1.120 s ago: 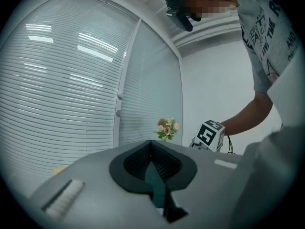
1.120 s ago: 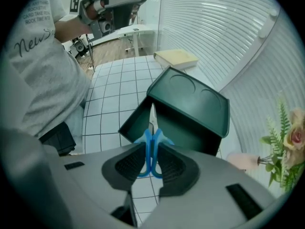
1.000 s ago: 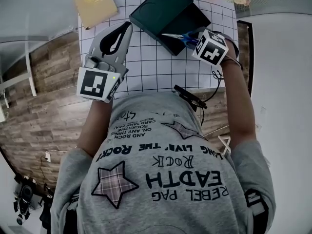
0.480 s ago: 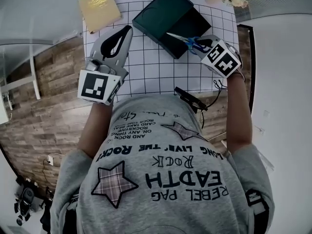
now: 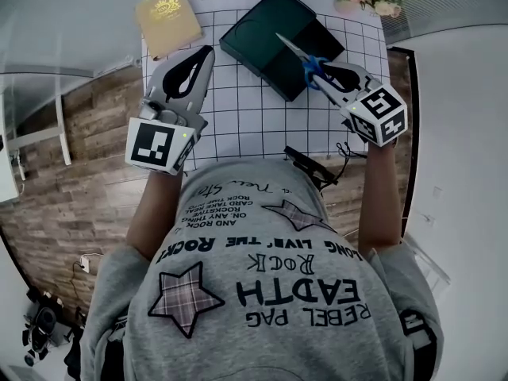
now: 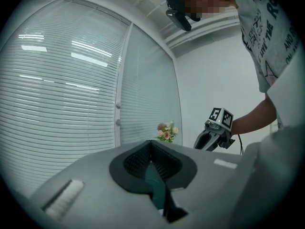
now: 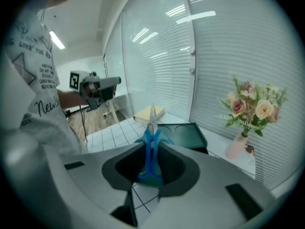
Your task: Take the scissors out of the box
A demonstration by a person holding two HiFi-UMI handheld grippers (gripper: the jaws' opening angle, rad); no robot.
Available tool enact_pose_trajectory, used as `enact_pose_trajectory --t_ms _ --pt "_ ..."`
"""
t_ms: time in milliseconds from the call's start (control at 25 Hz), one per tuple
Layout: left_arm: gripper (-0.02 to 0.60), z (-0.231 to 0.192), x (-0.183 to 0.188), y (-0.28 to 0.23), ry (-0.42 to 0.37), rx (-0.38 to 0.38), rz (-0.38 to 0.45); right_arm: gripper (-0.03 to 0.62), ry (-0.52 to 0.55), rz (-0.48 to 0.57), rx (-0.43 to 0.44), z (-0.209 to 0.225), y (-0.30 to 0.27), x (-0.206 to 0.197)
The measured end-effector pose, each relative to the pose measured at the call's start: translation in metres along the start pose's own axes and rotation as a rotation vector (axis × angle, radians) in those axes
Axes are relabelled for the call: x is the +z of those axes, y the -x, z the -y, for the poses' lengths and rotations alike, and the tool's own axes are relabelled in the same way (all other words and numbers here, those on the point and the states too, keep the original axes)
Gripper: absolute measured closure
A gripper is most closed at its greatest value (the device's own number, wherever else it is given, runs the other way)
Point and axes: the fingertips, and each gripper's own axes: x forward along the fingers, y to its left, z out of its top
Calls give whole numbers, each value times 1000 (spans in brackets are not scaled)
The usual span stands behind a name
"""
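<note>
Rising higher off box (image 5: 258, 32) — scissors (image 5: 304, 59) in right claw (image 5: 323, 74)

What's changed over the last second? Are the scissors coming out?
The right gripper, shut on the scissors by their blue handles, has drawn back toward the person and to the right, swinging the blades round over the box. The left gripper stayed shut and empty, and the box and yellow book stayed put.

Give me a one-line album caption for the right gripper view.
Right gripper clamps blue-handled metal scissors by the handles, dark green rectangular box open behind on the white gridded mat.
</note>
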Motion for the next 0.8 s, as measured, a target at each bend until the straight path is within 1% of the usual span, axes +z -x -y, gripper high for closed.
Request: enact_pose_trajectory --t_ms 80,240,400,800 --pt "572 -2 4 1 -10 2 15 500 -26 66 -2 0 4 12" --pt "572 -5 8 2 -16 12 18 500 -61 184 -14 0 16 33" --pt "572 -5 11 4 -27 14 26 500 -68 298 -48 0 31 52" --pt "572 -12 19 9 -46 31 29 500 -77 514 -134 -3 74 90"
